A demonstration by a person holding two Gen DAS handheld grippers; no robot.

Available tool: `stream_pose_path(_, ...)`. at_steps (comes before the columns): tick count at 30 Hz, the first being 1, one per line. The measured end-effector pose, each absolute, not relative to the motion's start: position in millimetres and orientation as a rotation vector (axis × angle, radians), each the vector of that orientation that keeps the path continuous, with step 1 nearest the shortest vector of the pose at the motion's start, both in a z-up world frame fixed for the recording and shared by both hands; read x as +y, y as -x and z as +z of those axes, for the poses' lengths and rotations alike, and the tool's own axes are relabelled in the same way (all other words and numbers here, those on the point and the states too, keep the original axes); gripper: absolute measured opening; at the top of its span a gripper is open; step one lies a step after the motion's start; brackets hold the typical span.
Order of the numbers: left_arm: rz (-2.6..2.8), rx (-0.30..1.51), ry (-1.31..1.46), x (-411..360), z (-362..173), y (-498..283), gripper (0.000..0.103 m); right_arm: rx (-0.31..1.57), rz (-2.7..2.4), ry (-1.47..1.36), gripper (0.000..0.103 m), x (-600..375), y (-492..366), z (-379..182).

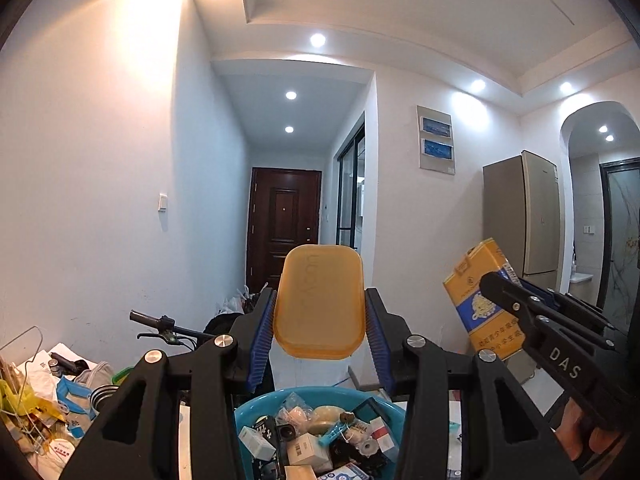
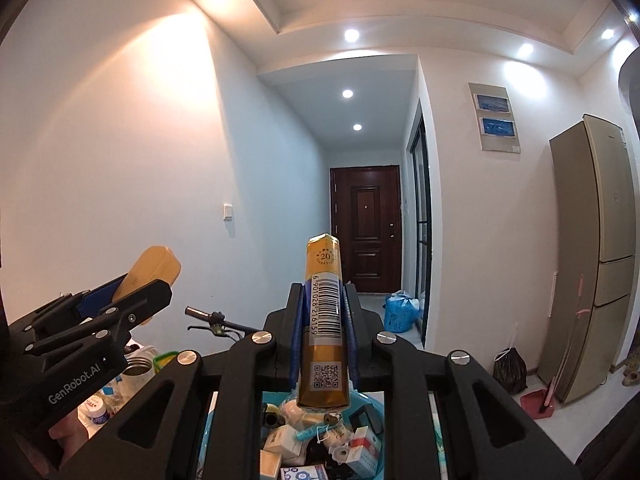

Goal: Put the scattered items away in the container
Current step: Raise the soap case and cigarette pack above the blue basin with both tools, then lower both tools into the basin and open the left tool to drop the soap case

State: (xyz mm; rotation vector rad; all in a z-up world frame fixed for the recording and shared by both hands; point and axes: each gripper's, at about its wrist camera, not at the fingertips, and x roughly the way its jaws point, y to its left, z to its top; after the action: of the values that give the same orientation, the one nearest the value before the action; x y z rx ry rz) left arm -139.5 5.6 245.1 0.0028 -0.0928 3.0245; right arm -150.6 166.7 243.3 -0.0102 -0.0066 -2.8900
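I have 2 items in hand, both held up in the air above the container. The yellow and blue carton [image 2: 325, 320] sits clamped between the blue pads of the right gripper [image 2: 324, 316]. In the right wrist view its long axis runs straight along the fingers, away from my camera toward the dark door [image 2: 365, 228], with a narrow barcoded side facing up and the far end well past the fingertips. In the left wrist view the same carton [image 1: 486, 300] stands steeply on end, tilted a little to the left.

The amber soap dish [image 1: 319, 302] is gripped across its width by the left gripper [image 1: 320, 312], whose pads press on its 2 long sides. Its long axis stands near vertical in the left wrist view, broad face toward the camera, upper end above the fingertips. From the right wrist view the dish [image 2: 148, 276] tilts up and to the right.

The jaws of both tongs are closed on their loads; the left pair stands wider than the right.

Below both grippers lies the blue basin [image 1: 256, 408], already crowded with small boxes, tubes and rolls. Its rim shows just under the fingers in both views.

To the left of the basin, a loose heap of clutter [image 1: 48, 400] holds wire hangers, bags and a metal tin. A bicycle handlebar [image 1: 160, 322] projects behind it. A tall refrigerator [image 2: 592, 264] stands by the right wall.
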Motion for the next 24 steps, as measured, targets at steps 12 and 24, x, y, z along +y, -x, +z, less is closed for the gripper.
stream_pose_path(12,3.036,-0.102,0.037,0.3,228.4,175.0,0.046,-0.055,-2.905,-0.002,0.017,173.4,175.1,232.1)
stream_pose_path(24,3.045,-0.128,0.138,-2.9,216.3,201.3,0.046,-0.057,-2.874,-0.114,0.017,171.4,198.9,217.0)
